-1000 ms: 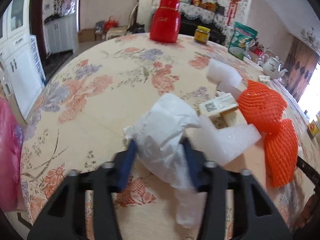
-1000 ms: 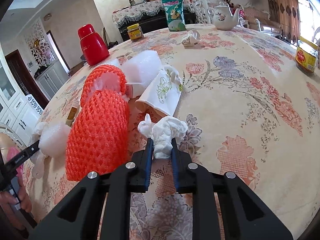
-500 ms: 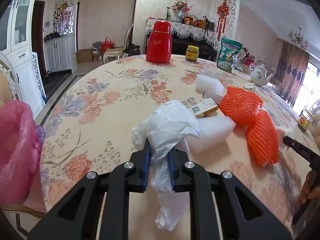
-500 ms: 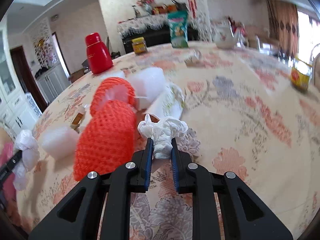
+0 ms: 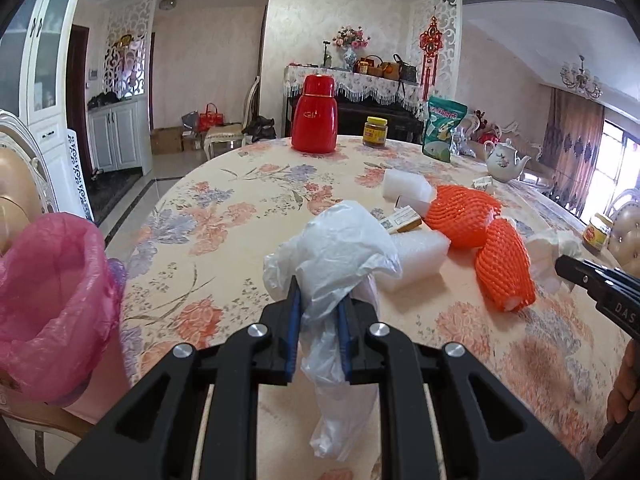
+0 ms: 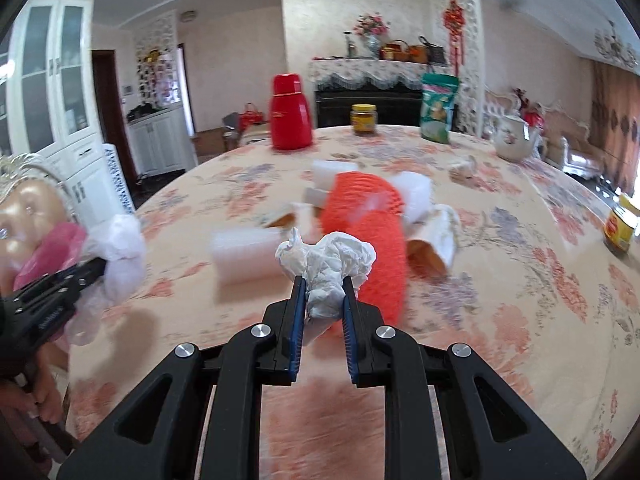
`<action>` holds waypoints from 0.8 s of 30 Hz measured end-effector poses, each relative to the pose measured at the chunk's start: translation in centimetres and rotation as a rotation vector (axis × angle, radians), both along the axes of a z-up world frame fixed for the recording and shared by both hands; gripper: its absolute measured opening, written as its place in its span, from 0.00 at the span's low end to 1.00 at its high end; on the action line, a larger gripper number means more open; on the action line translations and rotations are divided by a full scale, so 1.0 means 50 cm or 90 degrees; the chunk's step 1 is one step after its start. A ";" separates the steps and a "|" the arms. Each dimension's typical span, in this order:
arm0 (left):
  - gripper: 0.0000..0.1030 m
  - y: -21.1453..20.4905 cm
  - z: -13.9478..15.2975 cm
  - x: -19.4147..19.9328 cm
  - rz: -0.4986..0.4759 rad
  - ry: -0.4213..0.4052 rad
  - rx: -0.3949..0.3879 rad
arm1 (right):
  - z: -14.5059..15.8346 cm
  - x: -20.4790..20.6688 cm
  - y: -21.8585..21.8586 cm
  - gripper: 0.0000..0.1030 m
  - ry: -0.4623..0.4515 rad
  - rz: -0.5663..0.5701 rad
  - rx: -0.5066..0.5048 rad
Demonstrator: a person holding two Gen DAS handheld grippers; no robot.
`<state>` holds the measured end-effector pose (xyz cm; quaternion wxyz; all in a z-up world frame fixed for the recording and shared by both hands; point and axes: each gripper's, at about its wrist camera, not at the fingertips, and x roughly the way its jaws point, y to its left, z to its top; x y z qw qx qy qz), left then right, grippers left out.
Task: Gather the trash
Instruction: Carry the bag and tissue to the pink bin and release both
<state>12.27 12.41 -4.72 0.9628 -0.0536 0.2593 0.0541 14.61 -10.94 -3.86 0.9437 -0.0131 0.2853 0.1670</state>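
Note:
My left gripper is shut on a crumpled white plastic bag, held above the table near its left edge. My right gripper is shut on a crumpled white tissue, lifted above the table. A bin lined with a pink bag stands at the left beside the table; it also shows in the right wrist view. Two orange foam nets, white foam blocks, a small carton and a paper cup lie on the floral tablecloth.
A red thermos, a jar, a green snack bag and a teapot stand at the table's far side. Another jar sits at the right. A chair is behind the bin.
My left gripper closed on the plastic bag and lifted it back toward the bin side. My right gripper carried the tissue up and leftward over the table.

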 end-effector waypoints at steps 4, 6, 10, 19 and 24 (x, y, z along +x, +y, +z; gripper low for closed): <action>0.16 0.012 -0.004 -0.028 -0.002 -0.005 0.009 | -0.002 -0.031 0.056 0.18 -0.003 0.051 -0.003; 0.16 0.024 -0.002 -0.048 0.006 -0.013 0.016 | -0.003 -0.037 0.081 0.18 -0.006 0.071 -0.009; 0.16 0.068 0.009 -0.087 0.028 -0.031 0.020 | 0.001 -0.043 0.149 0.18 -0.004 0.125 -0.005; 0.16 0.203 0.034 -0.167 0.112 -0.050 0.019 | 0.018 -0.069 0.348 0.18 -0.035 0.287 -0.017; 0.16 0.286 0.049 -0.212 0.176 -0.057 0.030 | 0.029 -0.071 0.433 0.18 -0.043 0.343 -0.012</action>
